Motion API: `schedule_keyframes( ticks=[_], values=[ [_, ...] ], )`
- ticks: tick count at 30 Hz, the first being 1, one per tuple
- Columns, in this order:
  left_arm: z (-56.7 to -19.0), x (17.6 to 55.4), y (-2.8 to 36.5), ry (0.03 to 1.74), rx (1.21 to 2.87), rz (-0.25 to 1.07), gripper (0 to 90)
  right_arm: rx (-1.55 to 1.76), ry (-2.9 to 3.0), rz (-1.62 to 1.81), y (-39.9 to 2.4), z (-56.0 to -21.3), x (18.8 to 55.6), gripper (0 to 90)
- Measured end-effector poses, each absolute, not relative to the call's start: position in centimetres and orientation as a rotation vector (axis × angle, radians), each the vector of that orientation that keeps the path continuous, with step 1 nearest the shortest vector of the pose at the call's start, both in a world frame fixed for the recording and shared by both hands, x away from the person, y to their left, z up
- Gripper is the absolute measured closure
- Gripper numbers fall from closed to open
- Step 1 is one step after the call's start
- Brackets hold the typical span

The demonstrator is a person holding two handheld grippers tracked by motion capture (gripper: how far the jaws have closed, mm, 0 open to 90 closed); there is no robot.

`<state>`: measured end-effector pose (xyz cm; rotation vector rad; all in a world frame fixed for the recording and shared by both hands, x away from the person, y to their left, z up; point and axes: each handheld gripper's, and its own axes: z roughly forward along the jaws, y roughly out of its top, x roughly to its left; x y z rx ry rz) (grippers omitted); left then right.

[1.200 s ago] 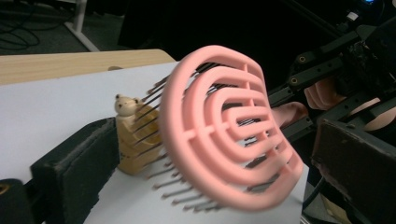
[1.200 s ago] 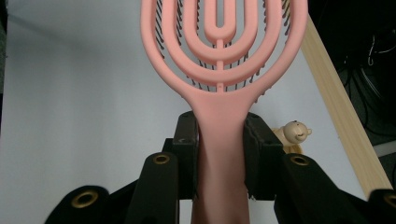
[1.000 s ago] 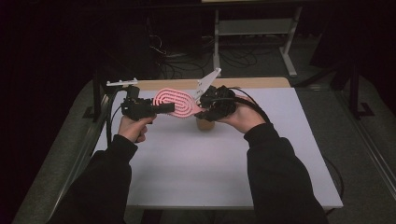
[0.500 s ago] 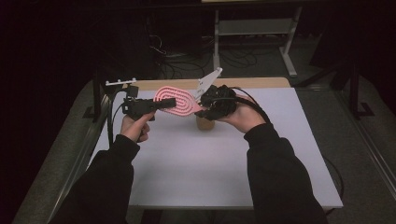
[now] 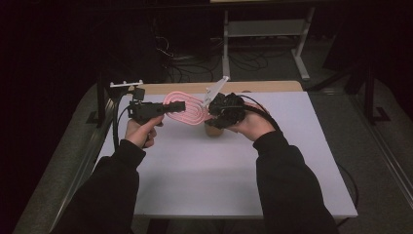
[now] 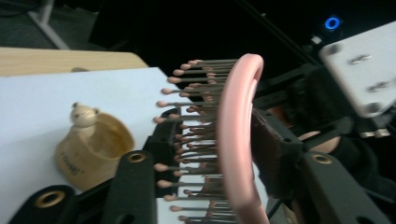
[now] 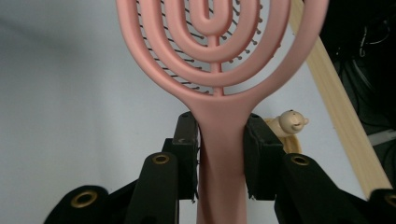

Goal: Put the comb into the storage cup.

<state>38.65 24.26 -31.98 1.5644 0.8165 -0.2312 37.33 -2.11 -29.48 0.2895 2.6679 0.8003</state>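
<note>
A pink hairbrush (image 5: 187, 108) with open loops hangs level above the white table (image 5: 219, 175), between both hands. My right gripper (image 5: 214, 109) is shut on its handle (image 7: 219, 140), pads pressing both sides. My left gripper (image 5: 176, 106) has just been closing on the brush head. In the left gripper view the pink rim (image 6: 236, 140) and bristles (image 6: 187, 140) sit between its jaws, one pad against the back, the other in the bristles. A small wooden cup with a bear figure (image 5: 213, 130) stands on the table under the brush.
A wooden strip (image 5: 253, 87) runs along the table's far edge. A white bracket on a black post (image 5: 125, 84) stands at the far left corner. Behind the table are a metal frame (image 5: 263, 29) and cables on the dark floor.
The left gripper's jaws have closed onto the brush head. Both hands and the brush have stayed almost where they were.
</note>
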Motion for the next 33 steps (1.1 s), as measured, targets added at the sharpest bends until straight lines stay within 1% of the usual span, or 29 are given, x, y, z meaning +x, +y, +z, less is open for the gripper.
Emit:
schedule_keyframes(
  ticks=[1, 4, 11, 13, 15, 16, 17, 19, 20, 21, 22, 25, 26, 28, 29, 30, 31, 33],
  values=[
    [-31.8, 38.7, 24.1, 0.81, 1.566, -0.246, 60.2, 0.296, 2.667, 0.82, -2.1, -29.7, 37.4, 67.9],
    [-31.6, 39.0, 23.7, 0.794, 1.571, -0.301, 62.0, 0.308, 2.667, 0.829, -2.2, -30.0, 37.5, 67.9],
    [-30.8, 38.9, 22.8, 0.775, 1.636, -0.247, 62.5, 0.339, 2.663, 0.86, -2.7, -30.6, 37.7, 67.1],
    [-30.4, 39.0, 22.5, 0.773, 1.66, -0.236, 62.5, 0.362, 2.67, 0.875, -2.8, -30.8, 37.8, 66.2],
    [-30.0, 39.0, 22.2, 0.763, 1.683, -0.221, 62.6, 0.383, 2.667, 0.892, -3.1, -30.9, 37.9, 63.2],
    [-29.8, 39.1, 22.0, 0.751, 1.695, -0.215, 62.6, 0.414, 2.664, 0.909, -3.4, -31.1, 38.0, 60.0],
    [-29.6, 39.1, 22.0, 0.743, 1.704, -0.206, 62.6, 0.414, 2.664, 0.909, -3.4, -31.1, 38.0, 60.0],
    [-29.2, 39.1, 21.9, 0.744, 1.704, -0.194, 62.6, 0.433, 2.649, 0.911, -3.7, -31.3, 38.0, 56.4],
    [-28.9, 39.3, 22.0, 0.742, 1.697, -0.189, 62.6, 0.463, 2.648, 0.936, -4.0, -31.4, 38.1, 52.5],
    [-28.9, 39.3, 22.0, 0.742, 1.697, -0.189, 62.6, 0.463, 2.648, 0.936, -4.0, -31.4, 38.1, 52.5],
    [-28.7, 39.4, 22.1, 0.739, 1.699, -0.185, 62.7, 0.489, 2.635, 0.954, -4.5, -31.4, 38.2, 48.1],
    [-28.2, 39.6, 22.2, 0.742, 1.709, -0.166, 62.7, 0.543, 2.621, 0.996, -5.2, -31.4, 38.4, 39.3],
    [-28.2, 39.6, 22.2, 0.742, 1.709, -0.166, 62.7, 0.543, 2.621, 0.996, -5.2, -31.4, 38.4, 39.3],
    [-28.0, 39.7, 22.2, 0.741, 1.724, -0.155, 62.7, 0.594, 2.602, 1.038, -5.6, -31.4, 38.5, 30.8],
    [-27.9, 39.7, 22.2, 0.745, 1.728, -0.149, 62.7, 0.627, 2.591, 1.08, -6.1, -31.4, 38.7, 23.2],
    [-27.8, 39.8, 22.2, 0.747, 1.733, -0.142, 62.7, 0.648, 2.583, 1.093, -6.3, -31.3, 38.7, 20.0],
    [-27.7, 39.9, 22.3, 0.75, 1.735, -0.136, 62.7, 0.648, 2.583, 1.093, -6.3, -31.3, 38.7, 20.0],
    [-27.6, 40.0, 22.3, 0.758, 1.736, -0.125, 62.7, 0.669, 2.567, 1.103, -6.7, -31.3, 38.7, 14.5]
  ],
)
